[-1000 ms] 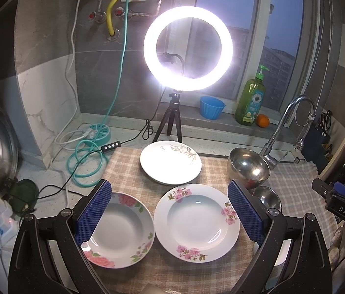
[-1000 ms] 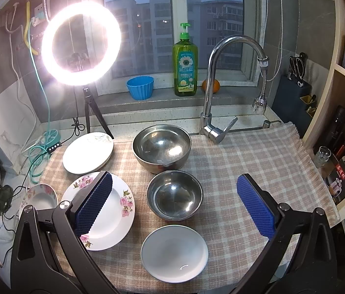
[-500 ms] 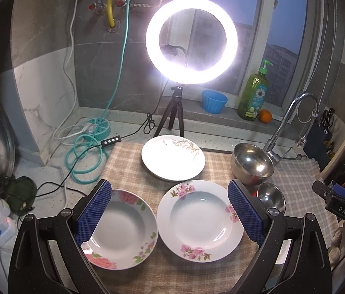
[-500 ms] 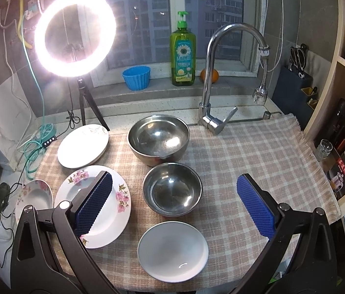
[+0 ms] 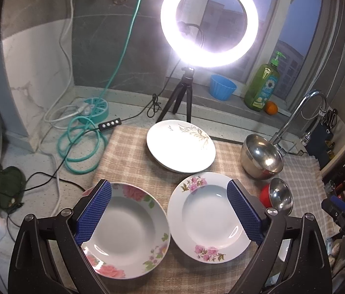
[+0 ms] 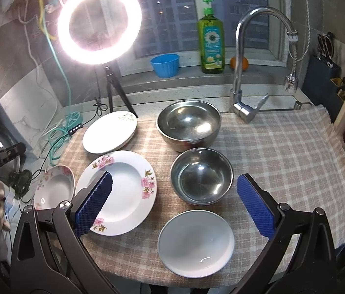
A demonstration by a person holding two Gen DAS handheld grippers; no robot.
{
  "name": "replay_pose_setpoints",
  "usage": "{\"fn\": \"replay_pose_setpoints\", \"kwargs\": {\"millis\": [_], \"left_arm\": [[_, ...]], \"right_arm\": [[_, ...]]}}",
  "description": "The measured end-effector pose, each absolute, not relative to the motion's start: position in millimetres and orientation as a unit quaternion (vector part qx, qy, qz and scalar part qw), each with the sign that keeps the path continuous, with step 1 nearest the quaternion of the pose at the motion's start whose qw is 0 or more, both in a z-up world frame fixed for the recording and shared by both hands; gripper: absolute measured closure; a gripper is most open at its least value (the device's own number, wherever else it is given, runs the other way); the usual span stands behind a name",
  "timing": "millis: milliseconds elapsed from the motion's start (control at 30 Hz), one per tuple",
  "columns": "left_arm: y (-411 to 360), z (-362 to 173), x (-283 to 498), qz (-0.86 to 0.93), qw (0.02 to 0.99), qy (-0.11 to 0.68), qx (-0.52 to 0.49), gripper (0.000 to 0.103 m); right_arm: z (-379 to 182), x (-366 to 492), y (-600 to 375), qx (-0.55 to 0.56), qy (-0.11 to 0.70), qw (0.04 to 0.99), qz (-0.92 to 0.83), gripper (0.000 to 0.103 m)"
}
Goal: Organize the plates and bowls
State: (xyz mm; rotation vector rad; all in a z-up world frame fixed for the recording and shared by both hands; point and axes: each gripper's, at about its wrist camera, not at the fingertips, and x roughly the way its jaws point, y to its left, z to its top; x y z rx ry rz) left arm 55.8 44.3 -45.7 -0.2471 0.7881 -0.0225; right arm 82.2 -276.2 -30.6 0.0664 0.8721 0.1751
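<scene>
My left gripper (image 5: 168,212) spread wide and empty above two floral plates (image 5: 126,230) side by side on checked cloth (image 6: 282,147), my right gripper (image 6: 173,203) equally wide, empty, over steel bowl (image 6: 201,178) and white bowl (image 6: 195,242)

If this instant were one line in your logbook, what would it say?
stage: nothing picked up | left gripper: open, above floral plates | right gripper: open, above steel bowl | dishes unstacked on checked cloth

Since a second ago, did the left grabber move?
Yes. The left gripper went forward and tipped down: the ring light rose and grew in its view, and the wall socket above slid out of sight. Its jaws stay open.
</scene>
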Motion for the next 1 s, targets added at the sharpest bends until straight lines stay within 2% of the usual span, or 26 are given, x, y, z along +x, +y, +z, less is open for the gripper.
{"fn": "replay_pose_setpoints", "kwargs": {"millis": [100, 233, 367, 433, 567, 600, 667, 700, 800, 867, 1000], "left_arm": [[45.6, -51.6, 67.0, -0.025, 0.912, 0.394, -0.112, 0.013], [48.2, -63.2, 82.0, -0.055, 0.899, 0.417, -0.119, 0.03], [45.6, -74.8, 98.0, -0.083, 0.886, 0.442, -0.111, 0.041], [45.9, -81.3, 107.2, -0.097, 0.878, 0.455, -0.109, 0.052], [45.9, -95.6, 126.4, -0.126, 0.857, 0.487, -0.113, 0.065], [44.6, -98.5, 130.4, -0.133, 0.853, 0.494, -0.105, 0.071], [42.1, -103.3, 136.5, -0.146, 0.847, 0.502, -0.098, 0.079], [40.6, -106.9, 140.4, -0.154, 0.842, 0.509, -0.096, 0.082], [37.0, -116.9, 149.8, -0.169, 0.829, 0.526, -0.087, 0.083], [33.6, -122.9, 155.2, -0.179, 0.821, 0.536, -0.078, 0.085], [33.8, -135.5, 165.6, -0.195, 0.803, 0.557, -0.087, 0.086]], "right_arm": [[-34.2, 81.9, -268.0, 0.031, 0.432, 0.896, 0.099, 0.0], [-39.5, 83.9, -258.0, 0.025, 0.452, 0.885, 0.109, 0.0], [-46.1, 83.4, -251.9, 0.043, 0.473, 0.871, 0.127, 0.0], [-52.4, 82.6, -249.2, 0.061, 0.488, 0.86, 0.137, 0.001], [-72.5, 82.3, -238.4, 0.085, 0.527, 0.831, 0.158, 0.017], [-76.2, 81.8, -236.0, 0.087, 0.533, 0.827, 0.159, 0.019], [-84.8, 79.0, -230.8, 0.096, 0.544, 0.817, 0.166, 0.035], [-89.8, 78.0, -227.8, 0.101, 0.553, 0.81, 0.17, 0.038], [-104.4, 75.2, -221.0, 0.117, 0.573, 0.793, 0.171, 0.047], [-114.0, 72.4, -216.5, 0.129, 0.585, 0.782, 0.172, 0.057], [-131.9, 69.5, -207.4, 0.145, 0.605, 0.766, 0.162, 0.06]]}}
